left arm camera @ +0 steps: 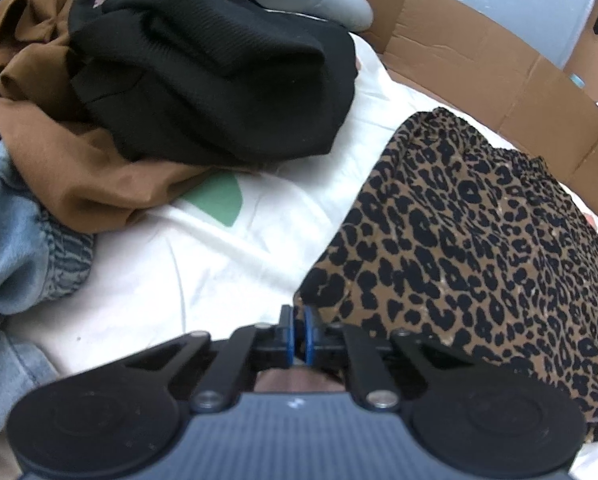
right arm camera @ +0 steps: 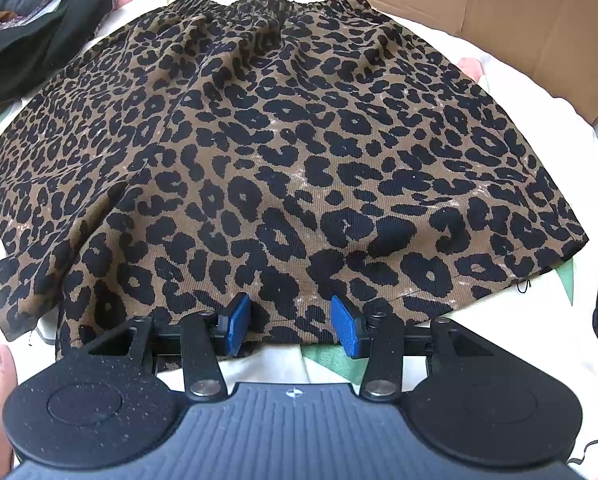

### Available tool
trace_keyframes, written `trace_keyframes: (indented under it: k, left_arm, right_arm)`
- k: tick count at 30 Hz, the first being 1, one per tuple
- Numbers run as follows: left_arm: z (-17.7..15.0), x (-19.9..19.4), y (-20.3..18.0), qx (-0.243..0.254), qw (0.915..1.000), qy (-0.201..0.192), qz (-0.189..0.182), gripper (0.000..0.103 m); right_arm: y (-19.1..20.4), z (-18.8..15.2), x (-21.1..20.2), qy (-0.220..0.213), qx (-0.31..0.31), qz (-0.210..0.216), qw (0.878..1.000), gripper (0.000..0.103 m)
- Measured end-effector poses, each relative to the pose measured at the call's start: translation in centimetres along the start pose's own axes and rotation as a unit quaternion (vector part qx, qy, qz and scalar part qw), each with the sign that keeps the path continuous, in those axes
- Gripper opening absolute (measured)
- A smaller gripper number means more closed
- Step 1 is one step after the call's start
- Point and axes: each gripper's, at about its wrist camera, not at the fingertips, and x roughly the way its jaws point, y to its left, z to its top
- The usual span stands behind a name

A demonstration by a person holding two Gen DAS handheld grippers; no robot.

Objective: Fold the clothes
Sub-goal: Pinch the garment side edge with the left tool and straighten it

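Leopard skirt (right arm camera: 283,152) spread flat on white sheet (left arm camera: 203,272), waistband far from both tools. Left tool (left arm camera: 297,330) pinched shut on hem corner; right tool (right arm camera: 291,320) half open astride near hem, gripping nothing. Step: grasping hem for fold. Next, likely: right closes, both lift toward waistband. Both pitched steeply down.

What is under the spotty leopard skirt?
The leopard-print skirt lies on a white sheet with green patches. One patch pokes out at its hem. Whatever else lies beneath is covered.
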Motion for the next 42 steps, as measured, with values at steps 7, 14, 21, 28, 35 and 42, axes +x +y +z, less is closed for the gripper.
trace_keyframes:
  k: [7, 14, 21, 28, 35, 42]
  left_arm:
    - [0.1, 0.6, 0.8, -0.019, 0.9998, 0.01, -0.004, 0.021]
    - [0.3, 1.0, 0.9, -0.017, 0.9994, 0.019, -0.023, 0.019]
    - [1.3, -0.1, 0.9, -0.002, 0.9987, 0.04, -0.03, 0.005]
    - [3.1, -2.0, -0.9, 0.009, 0.9983, 0.056, -0.015, 0.003]
    - [5.3, -4.1, -4.0, 0.005, 0.9979, 0.056, -0.031, 0.003]
    - [7.0, -4.8, -8.3, -0.003, 0.9964, 0.072, -0.044, 0.003]
  right_arm:
    - [0.1, 0.0, 0.0, 0.0, 0.0, -0.002, 1.0, 0.052]
    - [0.1, 0.1, 0.1, 0.0, 0.0, -0.005, 1.0, 0.052]
    - [0.1, 0.1, 0.1, 0.001, 0.002, -0.004, 1.0, 0.052]
    - [-0.1, 0.0, -1.6, -0.025, 0.019, 0.022, 0.999, 0.052]
    - [0.0, 0.0, -3.4, -0.068, 0.013, 0.042, 0.997, 0.052]
    - [1.0, 1.2, -5.1, -0.117, -0.006, 0.066, 0.991, 0.054]
